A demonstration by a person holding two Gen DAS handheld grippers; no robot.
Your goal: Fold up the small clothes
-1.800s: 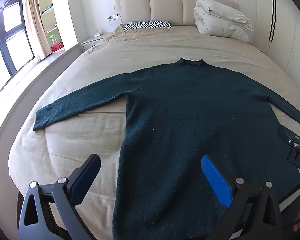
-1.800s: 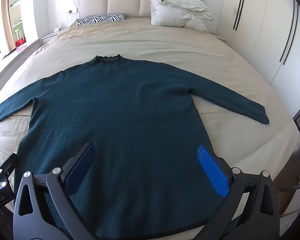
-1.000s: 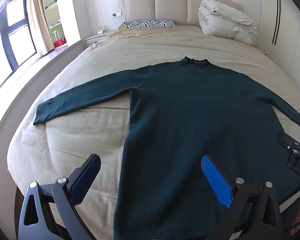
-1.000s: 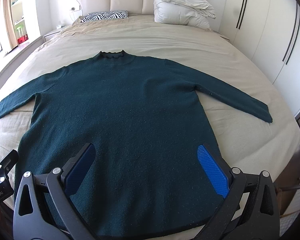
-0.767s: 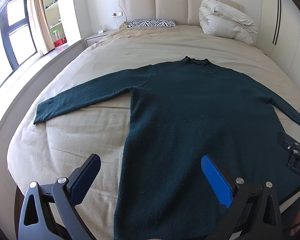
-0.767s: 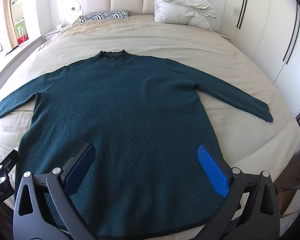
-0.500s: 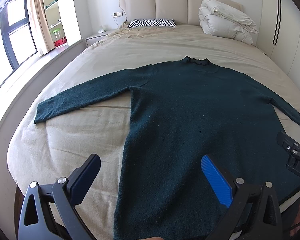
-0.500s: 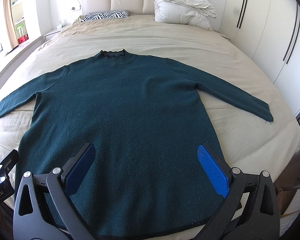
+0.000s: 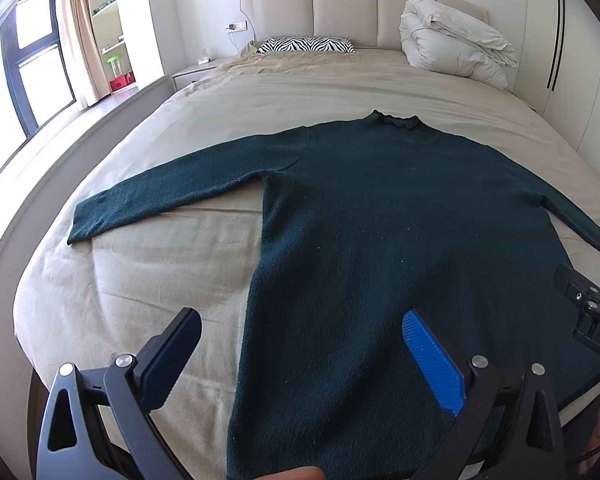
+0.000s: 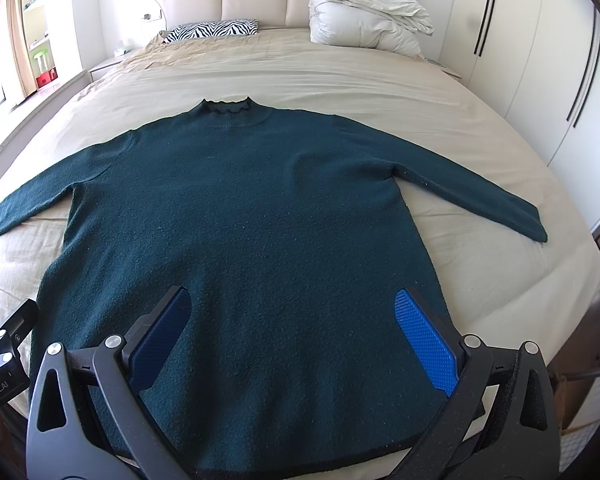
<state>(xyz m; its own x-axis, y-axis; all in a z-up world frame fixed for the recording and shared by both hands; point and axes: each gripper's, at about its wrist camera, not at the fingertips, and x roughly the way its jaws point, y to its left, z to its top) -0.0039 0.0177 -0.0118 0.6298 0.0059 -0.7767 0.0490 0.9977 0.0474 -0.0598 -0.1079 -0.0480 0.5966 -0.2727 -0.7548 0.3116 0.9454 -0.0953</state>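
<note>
Pre-fold stage: dark green sweater (image 10: pixel 236 248) flat on bed (image 10: pixel 340 76), left gripper (image 9: pixel 300 356) and right gripper (image 10: pixel 292 332) fingers wide, empty; next, probably grasp a sleeve.

Home bedroom: bed (image 9: pixel 300 92), padded headboard (image 9: pixel 340 8), wardrobe (image 10: pixel 540 60).

The sweater (image 10: pixel 236 216) is fuzzy, matt knit cloth. The sheet (image 10: pixel 340 76) is smooth cloth. The pads (image 10: pixel 426 340) are bumpy blue plastic. The headboard (image 9: pixel 344 8) looks padded.

Sunlit bedroom: beige bed (image 9: pixel 340 92), padded headboard (image 9: pixel 348 8), white wardrobes (image 10: pixel 540 60).
</note>
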